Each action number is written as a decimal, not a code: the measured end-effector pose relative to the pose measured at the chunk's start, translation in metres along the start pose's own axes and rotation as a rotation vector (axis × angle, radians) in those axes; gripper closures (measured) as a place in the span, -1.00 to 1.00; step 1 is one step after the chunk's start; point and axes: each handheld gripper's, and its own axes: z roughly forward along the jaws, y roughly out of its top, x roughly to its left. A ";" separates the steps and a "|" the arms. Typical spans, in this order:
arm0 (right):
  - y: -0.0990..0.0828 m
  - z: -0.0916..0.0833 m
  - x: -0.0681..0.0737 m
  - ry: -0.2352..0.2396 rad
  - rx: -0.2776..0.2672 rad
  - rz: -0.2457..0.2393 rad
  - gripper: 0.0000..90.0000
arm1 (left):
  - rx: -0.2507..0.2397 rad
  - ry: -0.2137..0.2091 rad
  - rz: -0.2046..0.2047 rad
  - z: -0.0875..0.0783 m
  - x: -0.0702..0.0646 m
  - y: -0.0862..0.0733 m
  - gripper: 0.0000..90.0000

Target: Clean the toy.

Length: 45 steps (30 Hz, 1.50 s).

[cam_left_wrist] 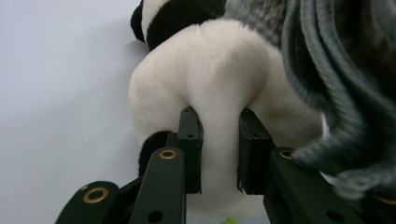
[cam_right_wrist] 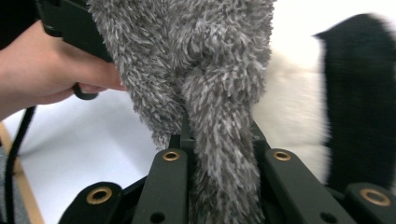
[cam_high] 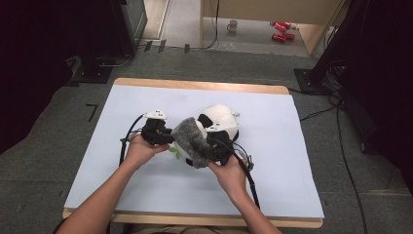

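Note:
A black-and-white plush panda (cam_high: 219, 119) lies mid-table, partly wrapped by a fuzzy grey knit piece (cam_high: 190, 139). My left gripper (cam_high: 168, 139) comes in from the panda's left. In the left gripper view its jaws pinch a fold of the panda's white body (cam_left_wrist: 219, 93), with grey knit strands (cam_left_wrist: 336, 93) hanging at the right. My right gripper (cam_high: 209, 146) sits at the panda's near side. The right gripper view has its jaws shut on a fold of the grey fuzzy fabric (cam_right_wrist: 219, 140), the panda's white and black fur (cam_right_wrist: 299, 107) behind it and the other hand (cam_right_wrist: 42, 70) at left.
The table (cam_high: 287, 165) carries a pale blue-white cover, with its wooden rim at the far and near edges. Black cables trail from both grippers across the cover. On the floor beyond the table stand a mug (cam_high: 233, 25) and red cans (cam_high: 281, 30).

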 end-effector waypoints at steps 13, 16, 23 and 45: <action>-0.019 0.025 0.011 -0.020 -0.024 -0.055 0.74 | 0.007 0.000 -0.040 0.002 -0.004 0.000 0.66; -0.022 0.027 0.012 -0.032 -0.031 -0.082 0.74 | 0.012 0.003 -0.036 0.002 -0.004 0.000 0.66; -0.030 0.031 0.015 -0.029 -0.016 -0.097 0.74 | 0.011 -0.005 -0.037 0.002 -0.002 0.000 0.64; -0.051 0.062 0.017 0.009 0.194 -0.086 0.74 | 0.002 0.006 -0.038 0.002 0.000 0.001 0.62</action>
